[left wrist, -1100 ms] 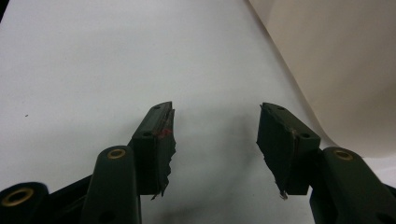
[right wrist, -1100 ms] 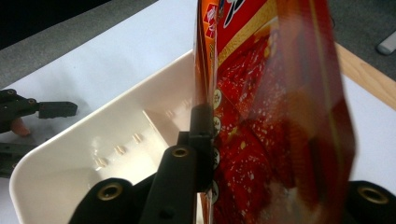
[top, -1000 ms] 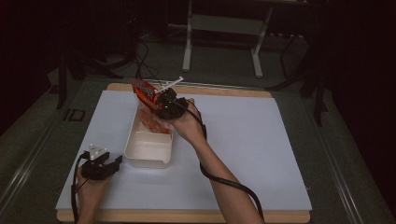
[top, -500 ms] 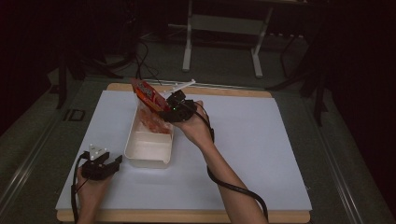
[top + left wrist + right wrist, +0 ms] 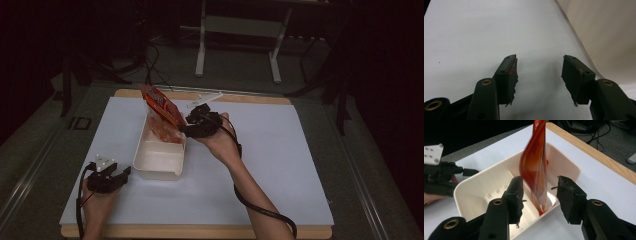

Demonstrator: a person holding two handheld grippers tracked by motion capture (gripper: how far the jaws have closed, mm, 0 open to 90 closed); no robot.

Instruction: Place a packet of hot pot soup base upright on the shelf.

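A red snack packet [image 5: 159, 104] stands tilted with its lower end inside the far end of a white tray [image 5: 159, 160]. My right gripper [image 5: 189, 126] sits just right of the packet. In the right gripper view the packet [image 5: 535, 167] looks blurred and rises between the jaws of the right gripper [image 5: 540, 195]. Those jaws have just been opening and do not press on it. My left gripper [image 5: 122, 172] rests open on the table by the tray's near left corner. Nothing lies between the jaws of the left gripper [image 5: 539, 72], and the tray's wall [image 5: 604, 32] is at their right.
The white table top [image 5: 280, 165] has a wooden edge [image 5: 200, 231] at the front and back. A metal stand [image 5: 237, 30] and cables stand on the dark floor behind the table. The left gripper [image 5: 470, 172] also shows beyond the tray [image 5: 474, 187].
My right gripper has drawn back to the right and toward me, away from the packet, and its jaws have spread. The packet stays leaning in the tray. The left gripper has not moved.
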